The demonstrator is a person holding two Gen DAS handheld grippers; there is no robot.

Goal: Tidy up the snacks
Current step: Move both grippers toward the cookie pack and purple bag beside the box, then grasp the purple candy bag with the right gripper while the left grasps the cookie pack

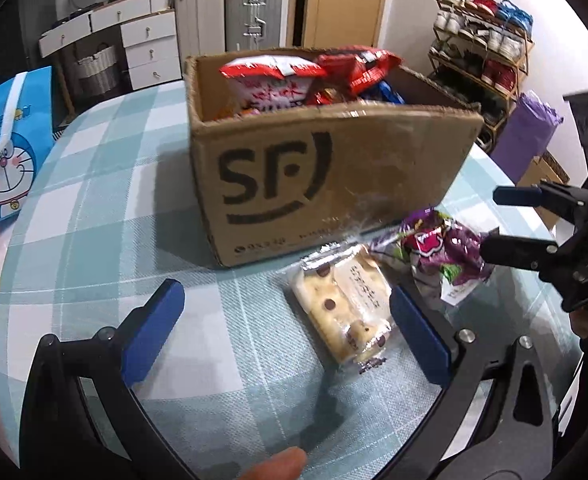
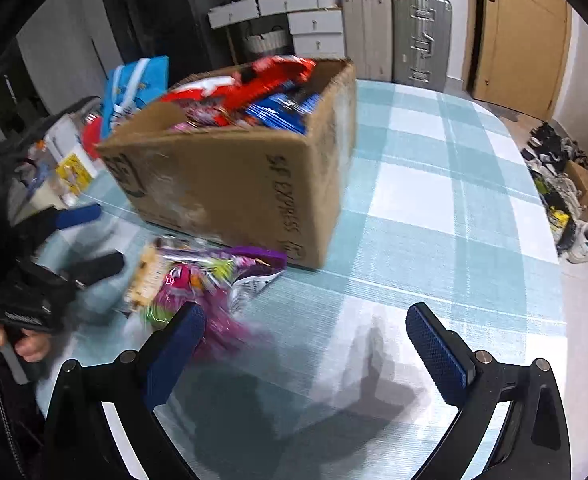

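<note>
The cake pack (image 1: 343,312) lies on the checked cloth (image 1: 94,208) just in front of the box (image 1: 313,184), which is full of snacks. The purple bag (image 1: 441,252) lies just beside it. My left gripper (image 1: 284,312) is spread wide around the cake. My right gripper (image 2: 305,332) is spread too, empty, beside the purple bag.

Left wrist view: low over the surface (image 1: 94,208), facing the cardboard box (image 1: 325,184) closely. Right wrist view: low, from the box's other corner. Shared: box, purple packet (image 1: 445,252).
</note>
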